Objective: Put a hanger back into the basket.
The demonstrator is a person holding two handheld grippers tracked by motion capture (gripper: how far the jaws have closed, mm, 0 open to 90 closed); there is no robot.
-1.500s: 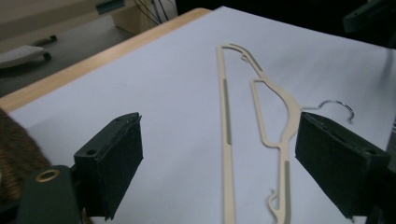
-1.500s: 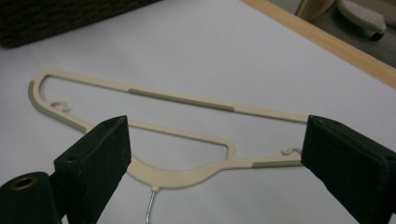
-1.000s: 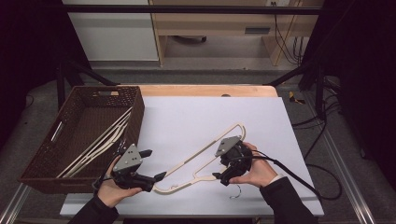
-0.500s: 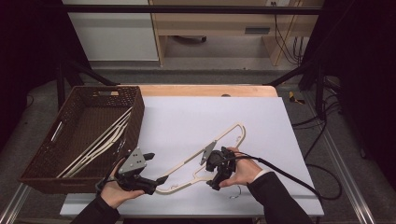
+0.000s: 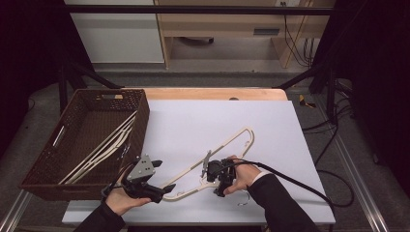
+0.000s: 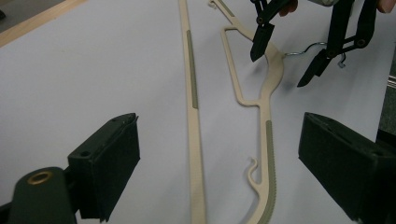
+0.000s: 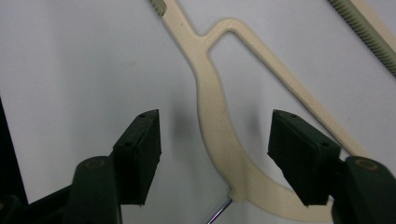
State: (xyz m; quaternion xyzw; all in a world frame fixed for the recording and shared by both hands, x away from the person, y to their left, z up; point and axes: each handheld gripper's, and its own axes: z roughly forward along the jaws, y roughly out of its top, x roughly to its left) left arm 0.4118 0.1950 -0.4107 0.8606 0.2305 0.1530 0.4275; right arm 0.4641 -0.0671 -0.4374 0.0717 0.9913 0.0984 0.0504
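While the cream plastic hanger (image 5: 212,166) lies flat on the white table top (image 5: 270,121), near the person's edge and just right of the brown wicker basket (image 5: 46,159), both hand-held grippers sit at its two ends. The right gripper (image 5: 218,175) is lowered over the curved neck of the hanger, where the metal hook (image 7: 219,212) comes out; in the right gripper view its jaws straddle that neck with bare table showing on either side, so the pads are not pressing on it. Those jaws have just been closing, with the neck between them, yet nothing is grasped so far. The left gripper (image 5: 157,192) rests low by the hanger's near tip, and in the left gripper view its jaws stand wide apart and released, the hanger's long bar and notched shoulder running between them without touching. From above its fingertips seem to lie right against the tip, though the dark jaws blur there and contact is hard to judge. Inside the basket several more pale hangers (image 5: 104,145) lean against the wall nearest the table's middle.
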